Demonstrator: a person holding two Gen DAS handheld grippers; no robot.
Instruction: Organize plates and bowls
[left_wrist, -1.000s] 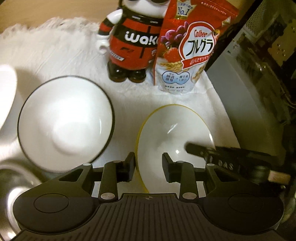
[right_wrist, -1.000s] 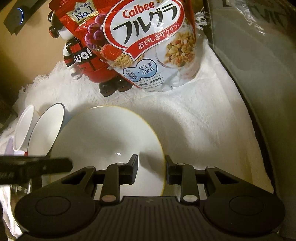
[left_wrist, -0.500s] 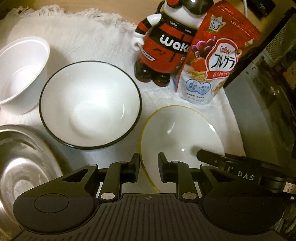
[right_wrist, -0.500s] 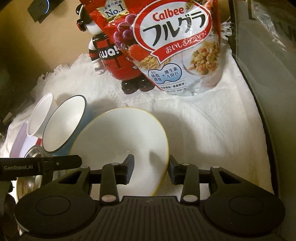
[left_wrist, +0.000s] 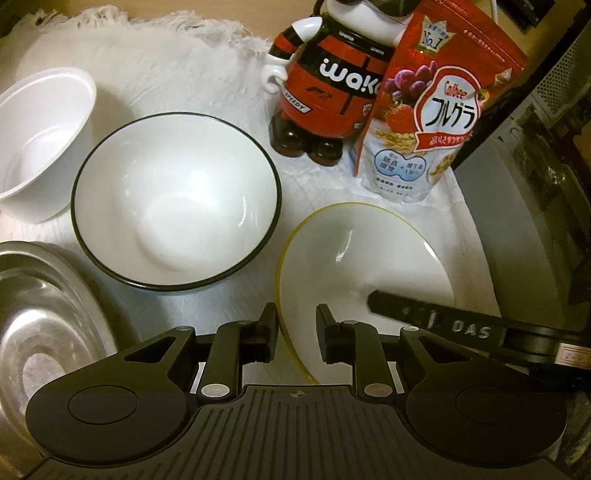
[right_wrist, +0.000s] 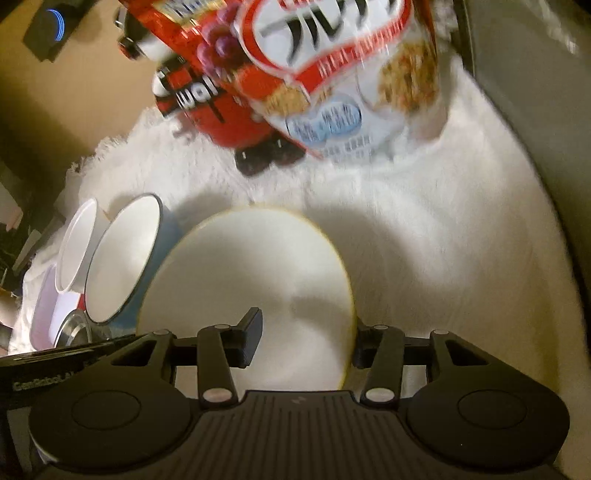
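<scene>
Right then, the yellow-rimmed bowl sat near and to the right on the white fluffy cloth, tilted rather than flat, and both claws were on it. The left claw straddled the bowl's near-left rim with a narrow gap, fingers either side, not visibly pinching. The right claw stood wider open, one finger over the bowl's inside, the other outside its right edge, so a two-sided lift looked the plan. Just left waited the black-rimmed bowl, upright and open, a likely nest for stacking. Further left sat a plain white bowl, with a steel bowl nearest. Far back, the red figurine and cereal bag stood clear of the work.
</scene>
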